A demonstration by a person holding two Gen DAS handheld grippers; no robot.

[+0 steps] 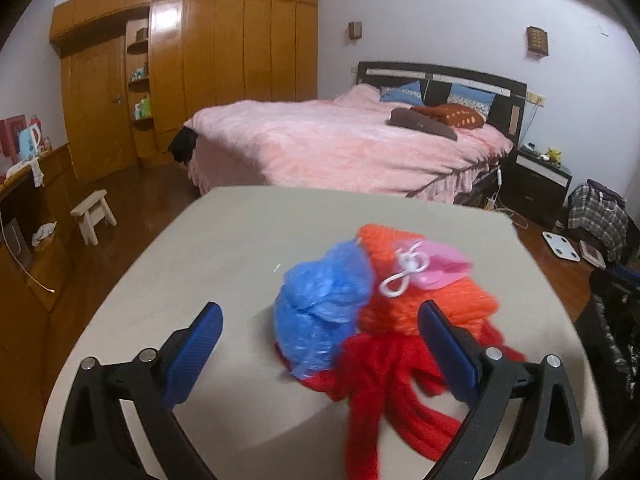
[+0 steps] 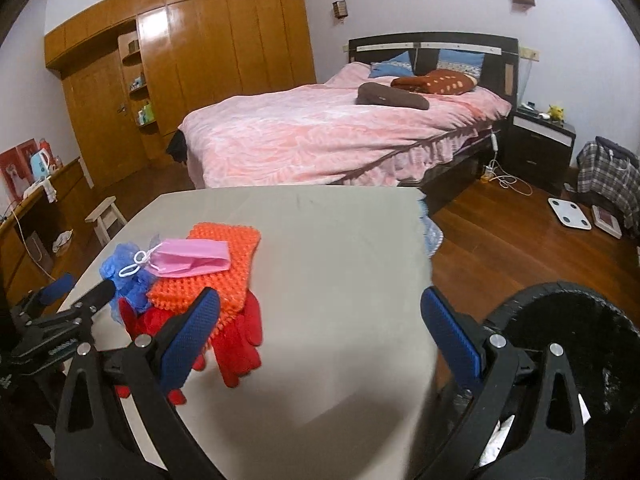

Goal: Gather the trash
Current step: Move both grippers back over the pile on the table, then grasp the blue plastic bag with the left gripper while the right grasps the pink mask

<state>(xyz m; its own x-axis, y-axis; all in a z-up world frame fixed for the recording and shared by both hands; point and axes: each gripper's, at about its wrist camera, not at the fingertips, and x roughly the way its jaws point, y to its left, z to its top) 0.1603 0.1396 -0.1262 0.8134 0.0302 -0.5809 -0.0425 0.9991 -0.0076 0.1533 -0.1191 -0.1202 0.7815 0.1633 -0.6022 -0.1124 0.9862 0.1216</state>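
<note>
A pile lies on the beige table (image 1: 224, 240): a crumpled blue plastic bag (image 1: 320, 312), an orange spiky mat (image 1: 432, 296), a pink face mask (image 1: 436, 264) with white loops on top, and red gloves (image 1: 384, 384). My left gripper (image 1: 320, 344) is open, its jaws on either side of the blue bag and gloves. In the right wrist view the mask (image 2: 196, 260), mat (image 2: 224, 272), bag (image 2: 124, 276) and gloves (image 2: 236, 340) sit at the table's left. My right gripper (image 2: 320, 332) is open and empty over bare table (image 2: 340, 240). The left gripper (image 2: 76, 292) shows at the left edge.
A black trash bin (image 2: 568, 344) with a black liner stands right of the table, also visible in the left wrist view (image 1: 612, 320). Behind are a pink bed (image 2: 340, 128), wooden wardrobe (image 2: 224, 44), small stool (image 2: 106, 216), nightstand (image 2: 540, 140) and a scale (image 2: 568, 212) on the wood floor.
</note>
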